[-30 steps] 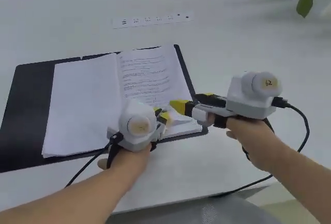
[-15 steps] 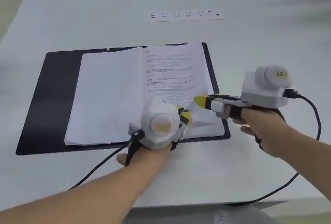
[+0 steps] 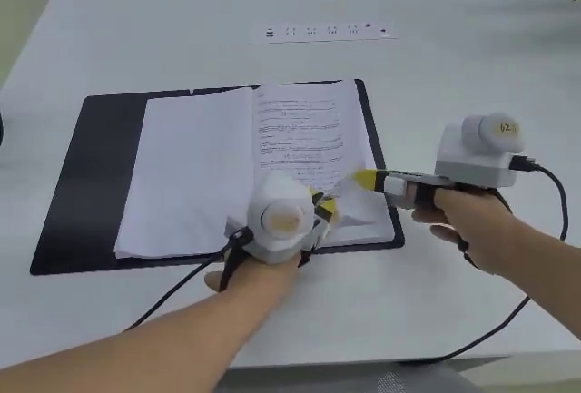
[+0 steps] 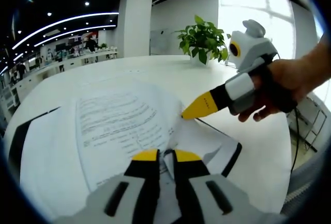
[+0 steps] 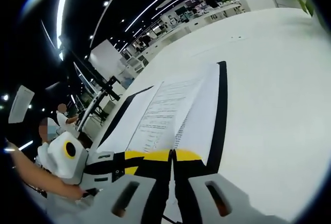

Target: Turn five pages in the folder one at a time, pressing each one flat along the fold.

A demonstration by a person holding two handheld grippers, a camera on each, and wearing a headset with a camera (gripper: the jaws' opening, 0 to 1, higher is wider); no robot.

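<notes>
A black folder [image 3: 80, 195] lies open on the white table, with a blank white sheet [image 3: 186, 180] on its left side and a printed page [image 3: 304, 134] on its right. My left gripper [image 3: 320, 207] is low at the printed page's near corner. In the left gripper view its jaws [image 4: 164, 155] are shut on that page's [image 4: 119, 118] lifted edge. My right gripper [image 3: 363, 178] is shut, and its yellow tip [image 4: 189, 113] rests at the page's right edge. In the right gripper view its jaws [image 5: 172, 155] are pressed together over the page stack [image 5: 199, 115].
A white power strip [image 3: 327, 32] lies on the table beyond the folder. Cables [image 3: 545, 257] trail from both grippers toward the near table edge. A potted plant [image 4: 204, 38] stands at the far right. The folder's black cover [image 5: 221, 105] borders bare table on the right.
The camera has shifted. My right gripper has drawn slightly to the right, toward the page's outer edge. The left gripper has stayed at the page's near corner.
</notes>
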